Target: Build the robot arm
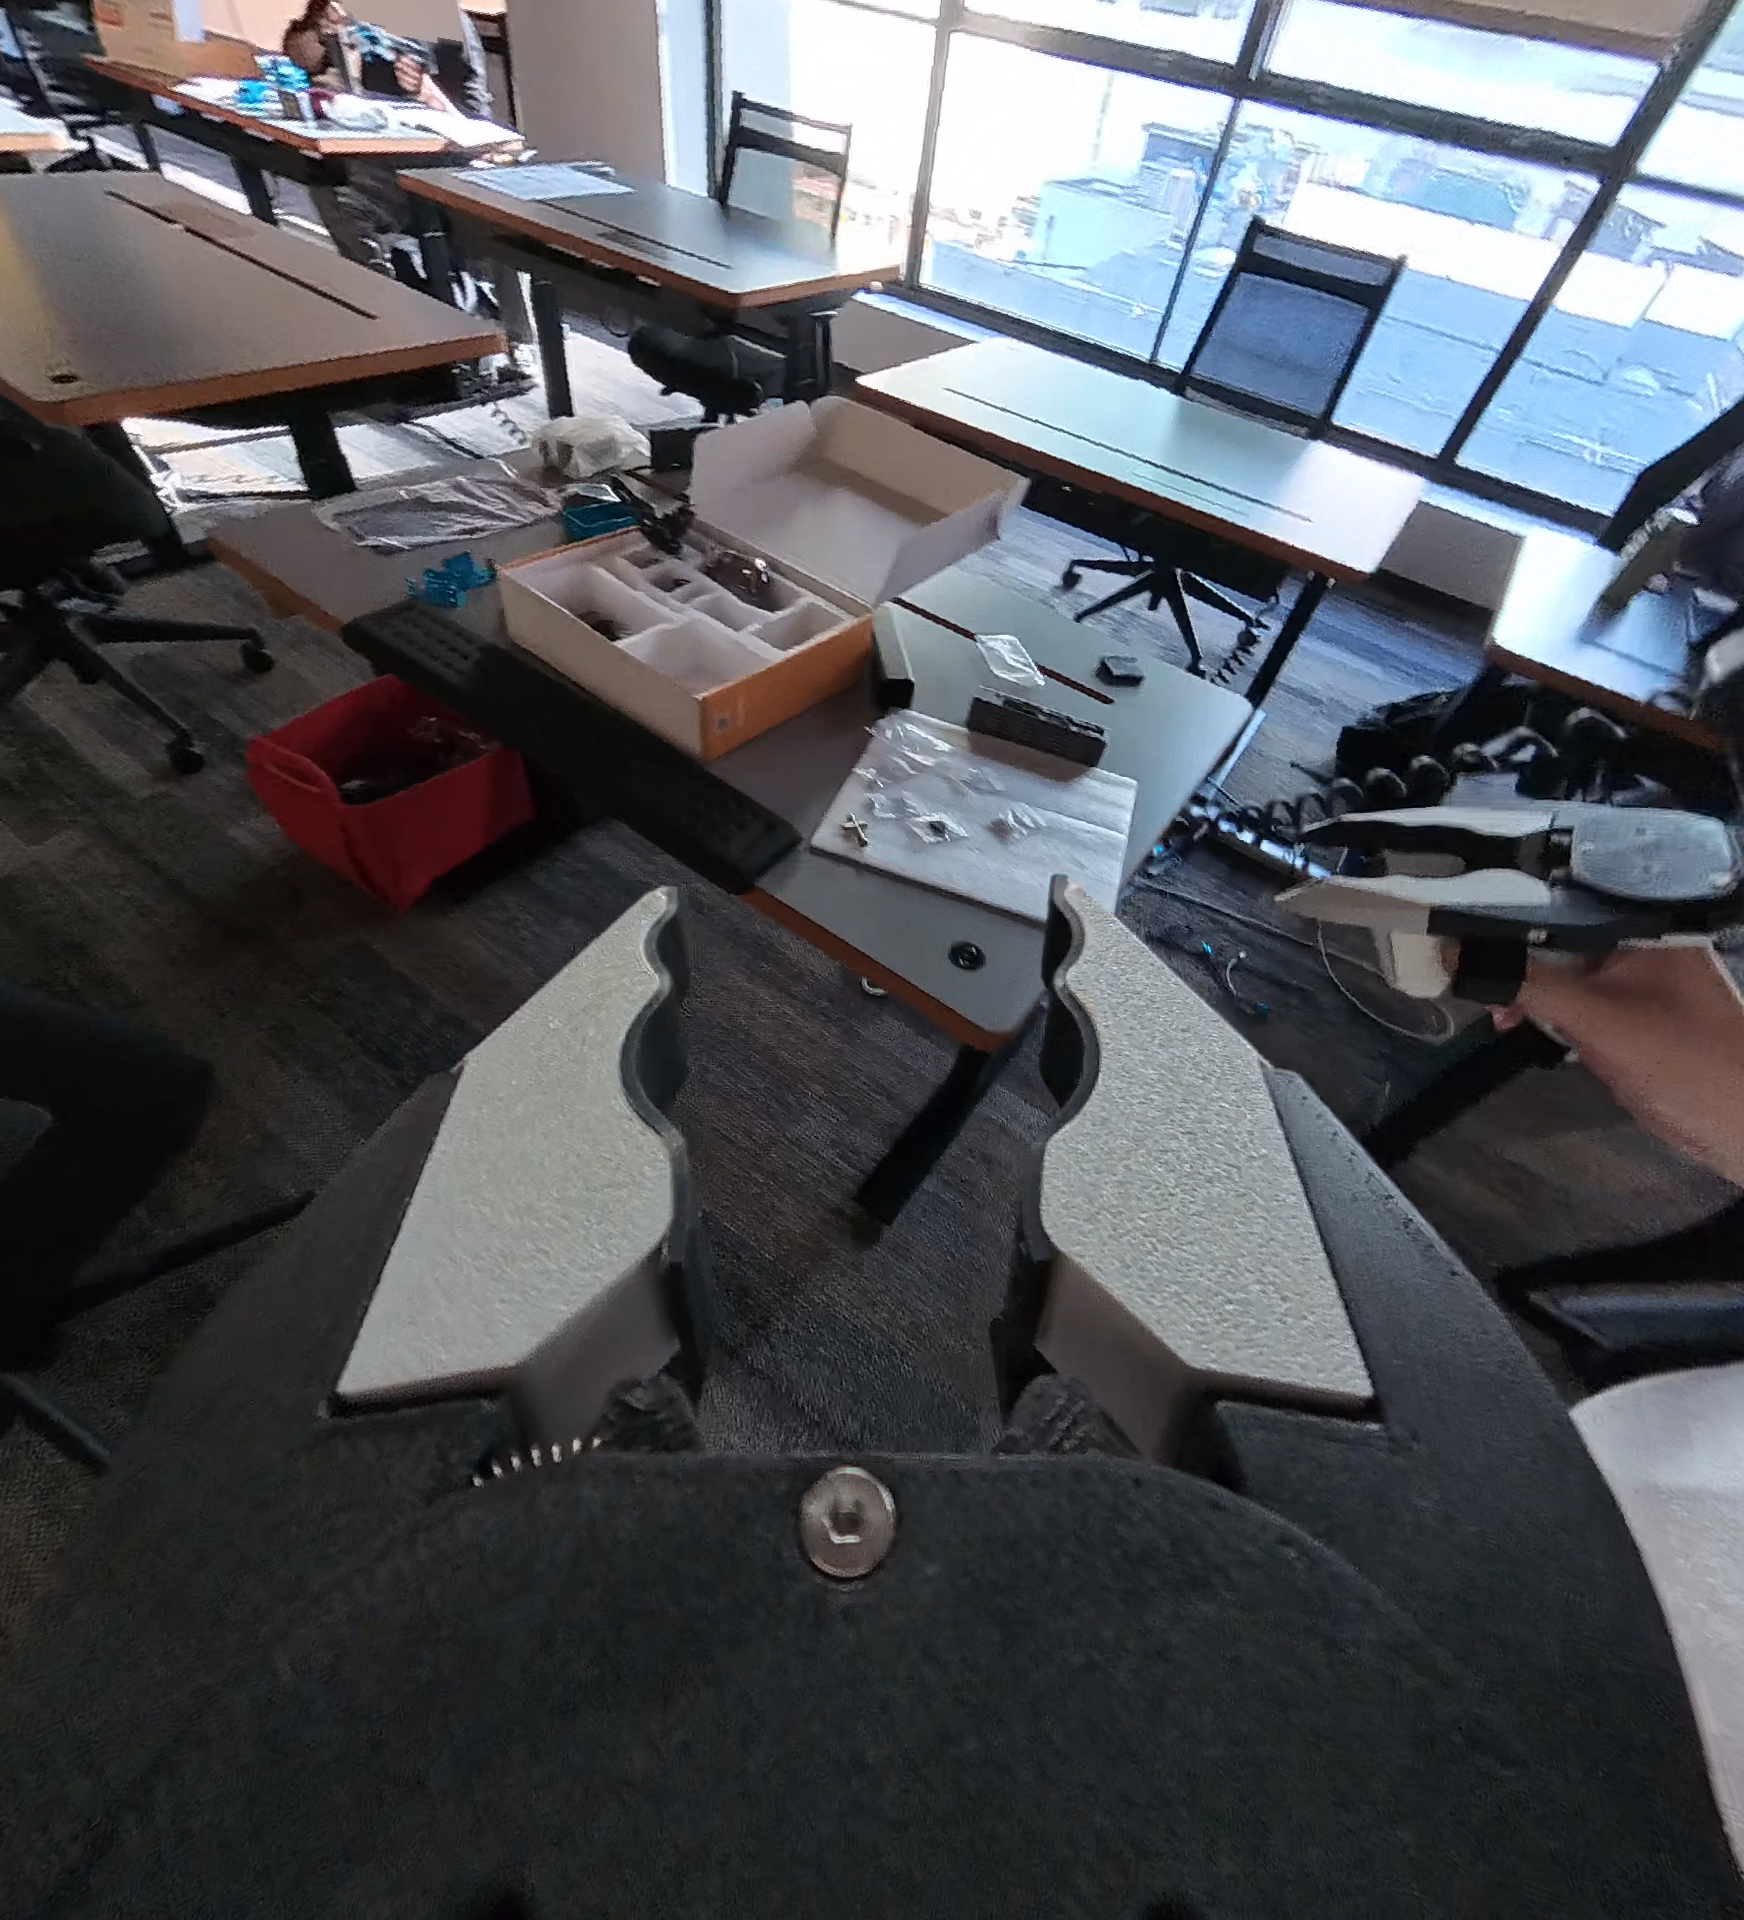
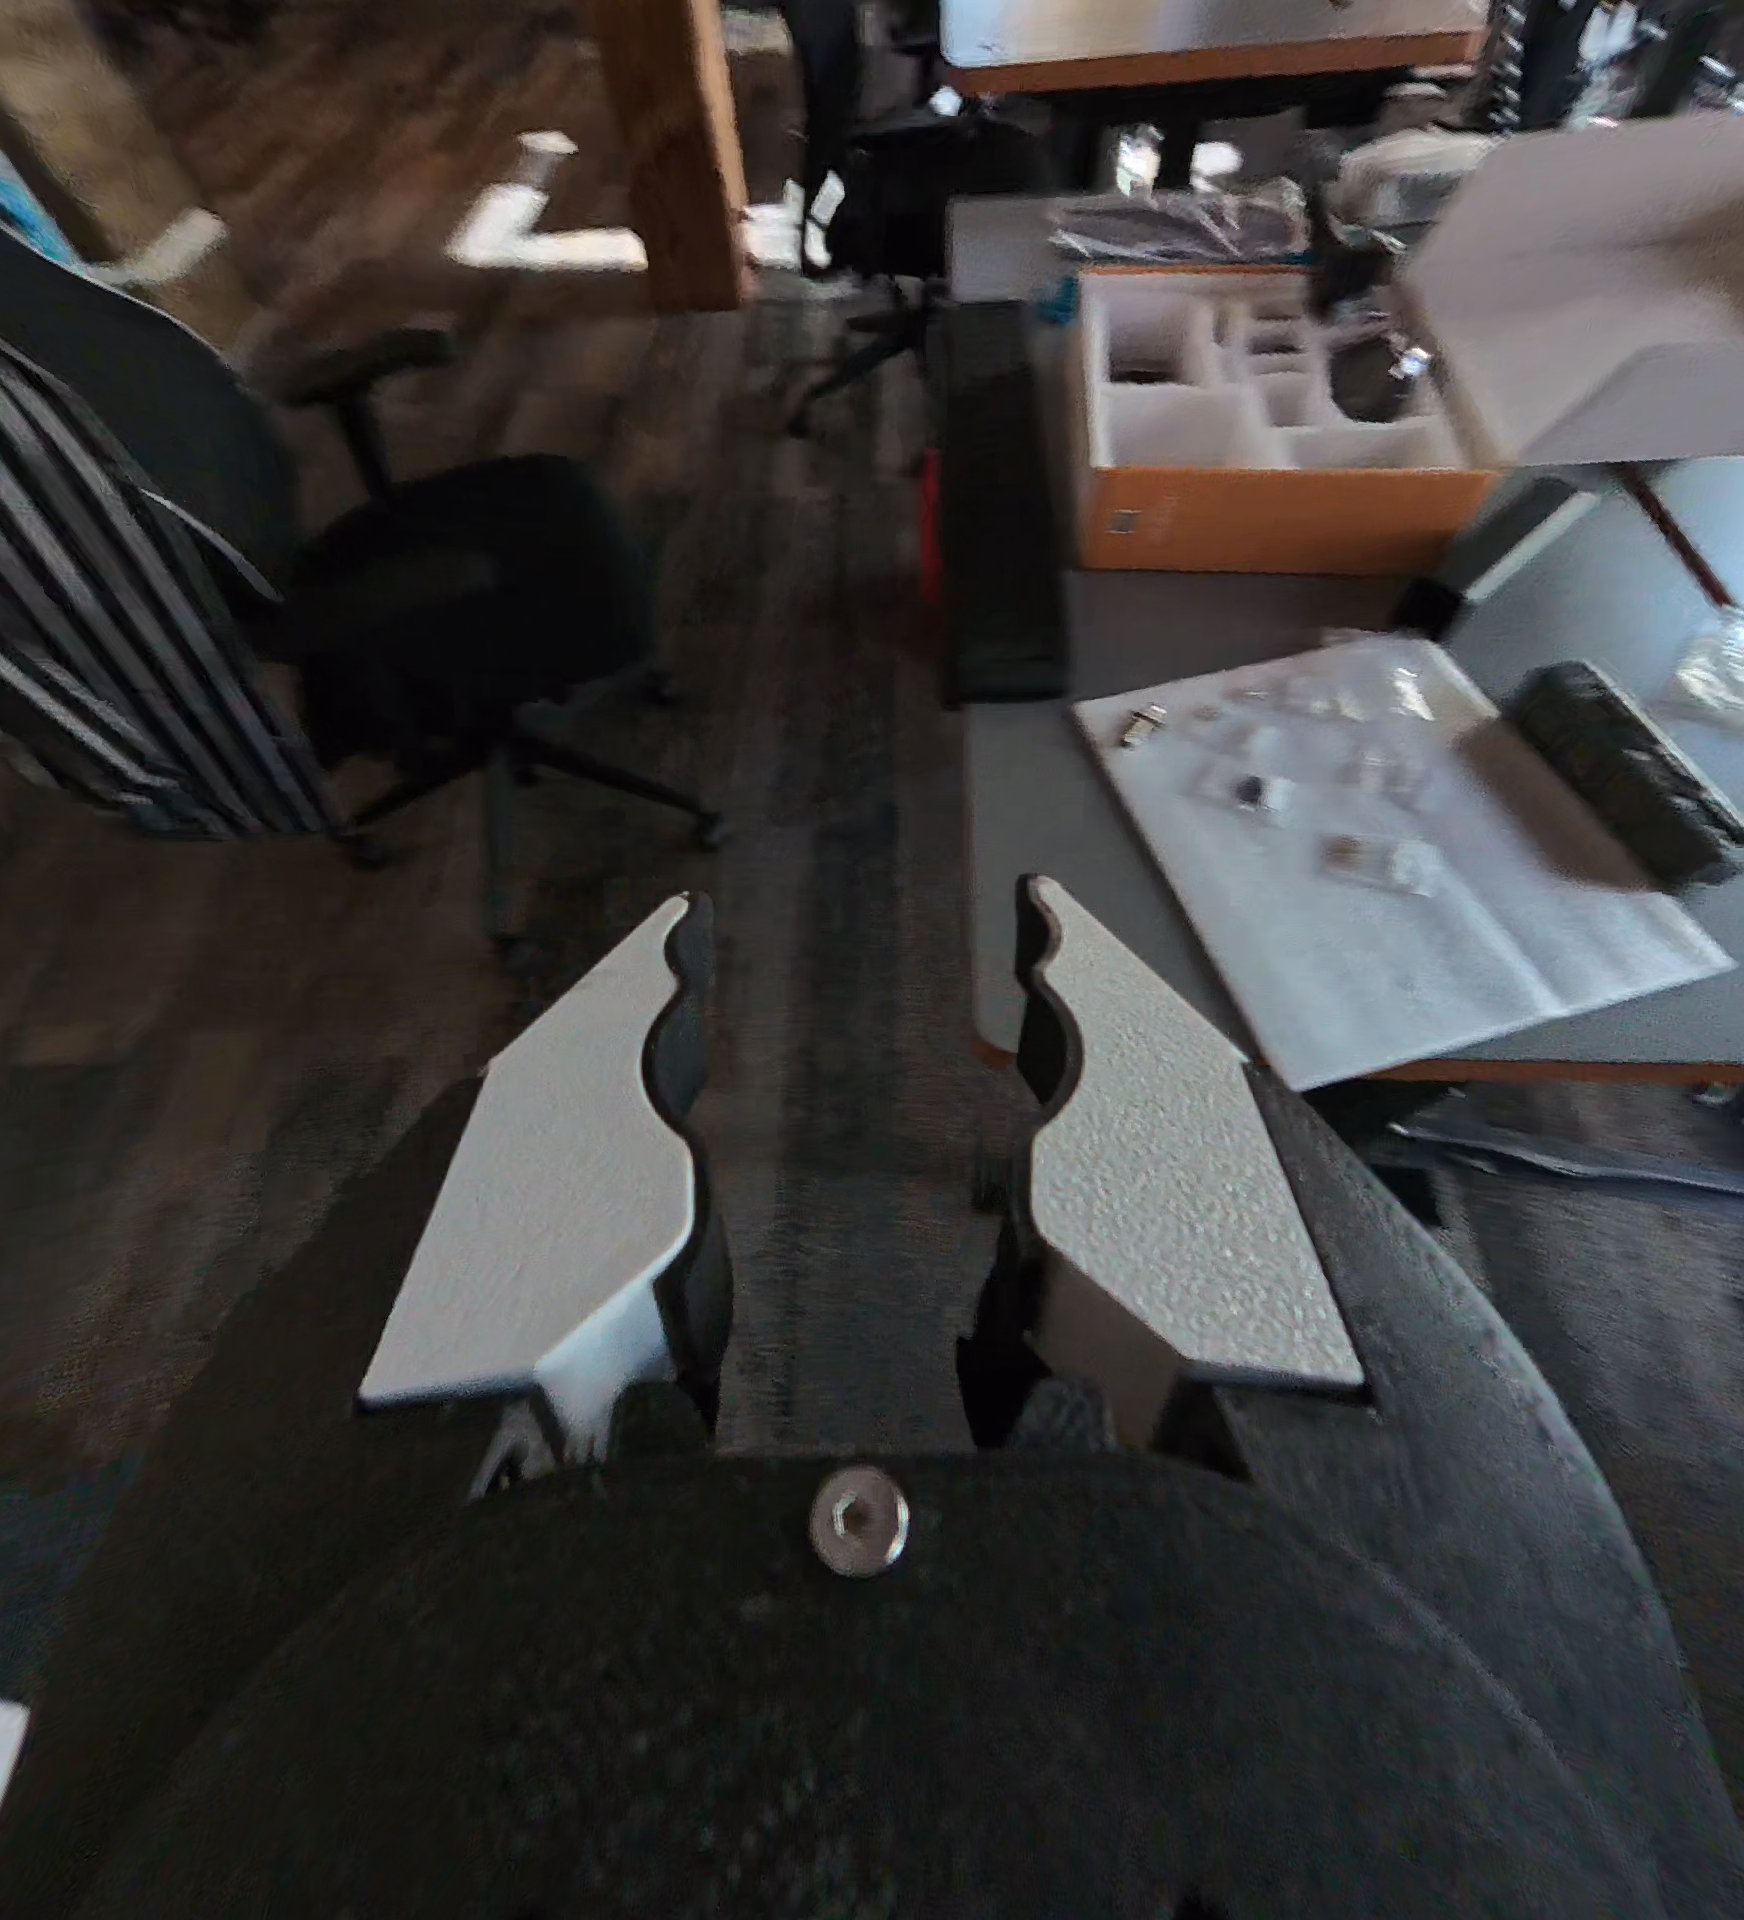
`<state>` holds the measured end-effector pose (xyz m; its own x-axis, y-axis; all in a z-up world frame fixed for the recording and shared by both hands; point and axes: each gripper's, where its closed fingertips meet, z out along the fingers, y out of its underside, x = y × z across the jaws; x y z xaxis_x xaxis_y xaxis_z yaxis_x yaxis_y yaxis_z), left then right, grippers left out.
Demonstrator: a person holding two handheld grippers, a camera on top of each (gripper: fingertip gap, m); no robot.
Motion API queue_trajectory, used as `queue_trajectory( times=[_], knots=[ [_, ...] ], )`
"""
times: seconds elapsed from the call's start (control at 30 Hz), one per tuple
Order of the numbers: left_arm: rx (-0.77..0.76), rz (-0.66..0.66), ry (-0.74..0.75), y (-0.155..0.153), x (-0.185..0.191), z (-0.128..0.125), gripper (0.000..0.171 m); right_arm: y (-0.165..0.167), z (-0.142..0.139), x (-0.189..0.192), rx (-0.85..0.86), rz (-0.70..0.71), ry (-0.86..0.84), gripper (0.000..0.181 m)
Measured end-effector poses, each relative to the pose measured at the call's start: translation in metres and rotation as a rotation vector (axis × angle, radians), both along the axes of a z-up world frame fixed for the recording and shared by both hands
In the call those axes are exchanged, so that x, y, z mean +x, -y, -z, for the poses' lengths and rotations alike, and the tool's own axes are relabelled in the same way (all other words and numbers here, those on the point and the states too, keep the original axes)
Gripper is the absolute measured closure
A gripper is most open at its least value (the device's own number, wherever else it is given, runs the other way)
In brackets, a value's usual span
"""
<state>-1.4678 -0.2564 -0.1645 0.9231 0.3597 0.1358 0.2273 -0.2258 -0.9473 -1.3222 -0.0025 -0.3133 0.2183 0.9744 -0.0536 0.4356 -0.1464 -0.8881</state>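
Note:
My left gripper [image 1: 863, 904] is open and empty, held in the air above the carpet, short of a low grey table [image 1: 909, 925]. My right gripper [image 2: 863, 899] is open and empty too, over the floor left of the same table [image 2: 1024, 862]; it also shows in the left wrist view [image 1: 1304, 862], held by a hand at the right. On the table lie a white sheet [image 1: 1044, 842] with small parts in clear bags [image 2: 1367, 769], a black ribbed block [image 1: 1034, 727] [image 2: 1626, 769] and an open orange-and-white box with compartments [image 1: 681, 634] [image 2: 1263, 416].
A long black pad [image 1: 577, 727] [image 2: 998, 499] lies along the table's left edge. A red bin [image 1: 380, 779] stands on the carpet beside it. Black office chairs [image 2: 473, 613] and more desks [image 1: 172, 301] stand around. Cables [image 1: 1450, 769] lie on the floor at right. My right fingertips sit around 35 centimetres from my left ones.

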Motion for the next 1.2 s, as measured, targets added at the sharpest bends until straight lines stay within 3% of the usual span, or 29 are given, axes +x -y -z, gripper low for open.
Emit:
queue_trajectory(
  times=[0.13,0.3,0.5,0.67,0.83,1.0,1.2],
  knots=[
    [0.005,-0.010,-0.009,-0.025,-0.050,0.002,0.111,-0.063,0.051,-0.015,-0.037,0.106,0.180,0.123],
    [-0.069,0.006,-0.053,-0.054,-0.131,0.016,0.114,-0.136,0.101,-0.039,-0.166,0.271,0.195,0.135],
    [-0.033,0.138,-0.116,-0.114,-0.230,0.011,0.121,-0.204,0.133,-0.070,-0.242,0.434,0.166,0.144],
    [-0.036,0.321,-0.201,-0.189,-0.302,-0.011,0.125,-0.225,0.152,-0.085,-0.279,0.557,0.154,0.150],
    [0.064,0.448,-0.160,-0.269,-0.332,-0.038,0.126,-0.244,0.179,-0.098,-0.282,0.593,0.203,0.156],
    [0.086,0.508,-0.139,-0.333,-0.346,-0.038,0.130,-0.300,0.214,-0.121,-0.258,0.548,0.252,0.157],
    [0.019,0.530,-0.181,-0.391,-0.356,-0.042,0.134,-0.348,0.270,-0.124,-0.249,0.482,0.452,0.152]
  ],
)
